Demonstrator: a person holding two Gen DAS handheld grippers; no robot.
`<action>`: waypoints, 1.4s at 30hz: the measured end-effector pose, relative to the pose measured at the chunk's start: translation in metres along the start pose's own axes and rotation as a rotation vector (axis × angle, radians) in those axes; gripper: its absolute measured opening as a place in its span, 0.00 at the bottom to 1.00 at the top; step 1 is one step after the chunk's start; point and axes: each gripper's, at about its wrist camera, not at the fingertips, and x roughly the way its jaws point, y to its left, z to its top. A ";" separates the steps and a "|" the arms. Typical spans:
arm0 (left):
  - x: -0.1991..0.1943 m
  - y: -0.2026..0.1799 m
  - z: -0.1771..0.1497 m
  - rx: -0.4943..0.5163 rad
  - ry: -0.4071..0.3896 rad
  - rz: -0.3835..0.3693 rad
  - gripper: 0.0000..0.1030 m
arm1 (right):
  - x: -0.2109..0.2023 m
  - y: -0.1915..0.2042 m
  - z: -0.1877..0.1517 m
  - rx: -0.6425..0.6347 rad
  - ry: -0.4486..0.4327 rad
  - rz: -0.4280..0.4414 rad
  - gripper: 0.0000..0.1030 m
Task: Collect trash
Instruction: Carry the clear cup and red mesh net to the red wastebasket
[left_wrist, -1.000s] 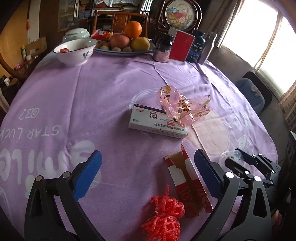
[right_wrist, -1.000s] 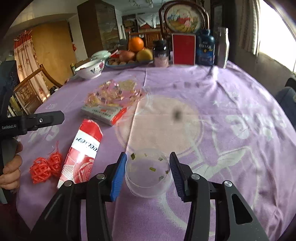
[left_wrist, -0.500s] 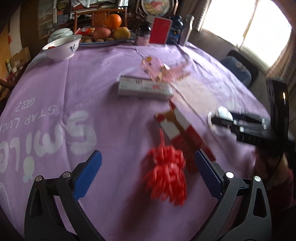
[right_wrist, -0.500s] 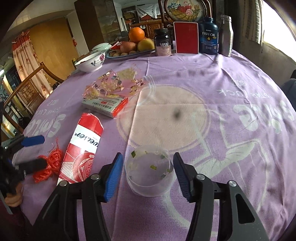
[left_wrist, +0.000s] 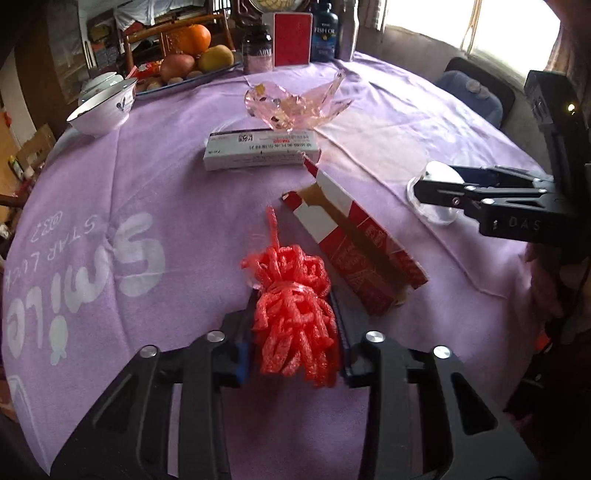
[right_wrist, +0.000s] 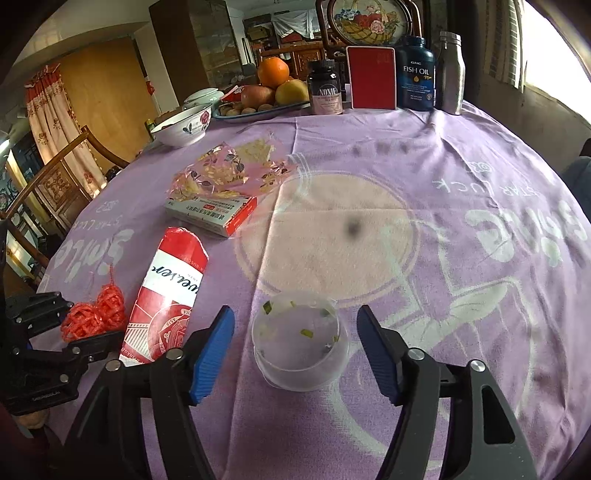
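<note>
Round bench (right_wrist: 461, 177) under a purple printed cloth. Lying on it: red foam netting (left_wrist: 291, 317), a flattened red-and-white carton (left_wrist: 354, 240) just beside, a white medicine box (left_wrist: 258, 149), crinkled pink wrapper (left_wrist: 295, 103), a clear plastic cup (right_wrist: 301, 345). Along the far edge: a bowl (right_wrist: 183, 127), fruit plate (right_wrist: 258, 110), bottles.

Matt purple cloth tablecloth (left_wrist: 155, 177); glossy clear plastic cup (right_wrist: 300, 350).

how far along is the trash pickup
Nothing looks collected yet. The left gripper has just closed on the red foam net. The right gripper has been opening around the clear cup, not gripping it. The red carton, white box and pink wrapper remain.
</note>
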 end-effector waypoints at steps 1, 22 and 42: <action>-0.003 0.002 0.001 -0.020 -0.022 -0.009 0.33 | 0.000 0.000 0.000 0.001 0.000 -0.002 0.68; -0.013 0.013 0.012 -0.137 -0.144 -0.007 0.33 | -0.029 0.004 -0.008 -0.020 -0.183 -0.027 0.49; -0.060 -0.072 0.016 -0.002 -0.252 -0.095 0.33 | -0.145 -0.050 -0.092 0.152 -0.402 -0.094 0.49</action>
